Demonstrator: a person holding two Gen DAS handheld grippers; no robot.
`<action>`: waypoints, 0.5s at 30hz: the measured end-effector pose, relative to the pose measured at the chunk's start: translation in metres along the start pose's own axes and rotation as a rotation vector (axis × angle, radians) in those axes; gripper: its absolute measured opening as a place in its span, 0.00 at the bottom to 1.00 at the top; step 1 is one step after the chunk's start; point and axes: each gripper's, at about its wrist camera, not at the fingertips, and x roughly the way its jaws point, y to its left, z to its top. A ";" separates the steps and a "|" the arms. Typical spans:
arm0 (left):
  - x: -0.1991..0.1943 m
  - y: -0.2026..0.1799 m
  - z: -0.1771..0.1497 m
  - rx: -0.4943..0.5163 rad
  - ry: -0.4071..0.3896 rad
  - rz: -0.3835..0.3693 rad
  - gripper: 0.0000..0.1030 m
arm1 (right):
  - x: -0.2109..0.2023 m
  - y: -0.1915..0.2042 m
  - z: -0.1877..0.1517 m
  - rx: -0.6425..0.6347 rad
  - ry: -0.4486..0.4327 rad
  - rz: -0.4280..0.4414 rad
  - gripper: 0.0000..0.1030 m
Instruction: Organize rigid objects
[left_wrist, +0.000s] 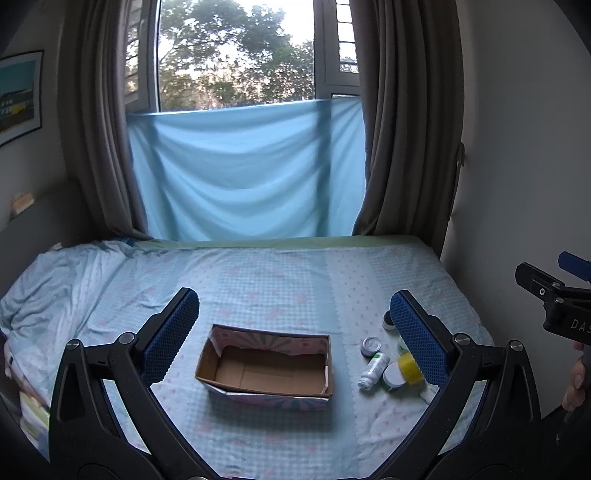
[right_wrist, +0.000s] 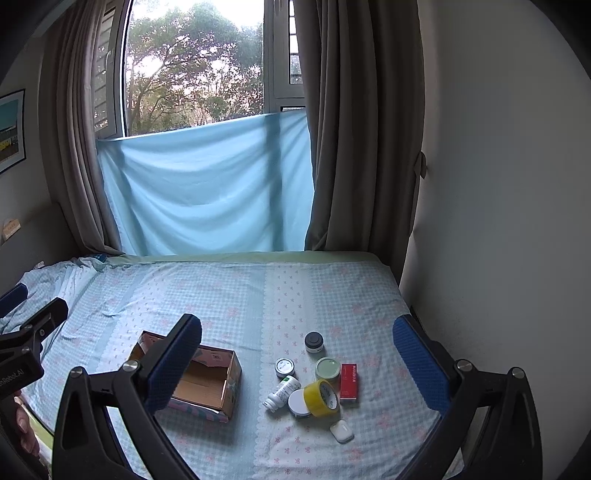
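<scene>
Both grippers — left (left_wrist: 293, 338) and right (right_wrist: 297, 363) — spread wide above the bed (right_wrist: 236, 295), holding nothing — box (left_wrist: 266, 369) mid-bed, tape (right_wrist: 322, 398), bottle (right_wrist: 282, 393) and jars (right_wrist: 327, 369) clustered toward the bed's right edge.

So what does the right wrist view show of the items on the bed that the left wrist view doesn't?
Only the right wrist view shows the red box and the small white case; it also shows the dark-lidded jar and green-lidded jar whole. Only the left wrist view shows the whole floor of the cardboard box, bare; there its own finger hides part of the cluster. Both show the box, yellow tape roll, white bottle and both claws open, holding nothing.
</scene>
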 end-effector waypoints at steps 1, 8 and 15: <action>0.000 0.000 0.000 0.000 0.001 0.001 1.00 | 0.000 0.001 0.000 0.000 0.002 0.001 1.00; 0.000 0.003 -0.001 -0.002 0.001 -0.004 1.00 | 0.004 -0.005 0.004 0.002 0.006 0.006 1.00; 0.000 0.007 -0.002 -0.003 0.005 -0.015 1.00 | 0.004 -0.005 0.003 0.002 0.005 0.003 1.00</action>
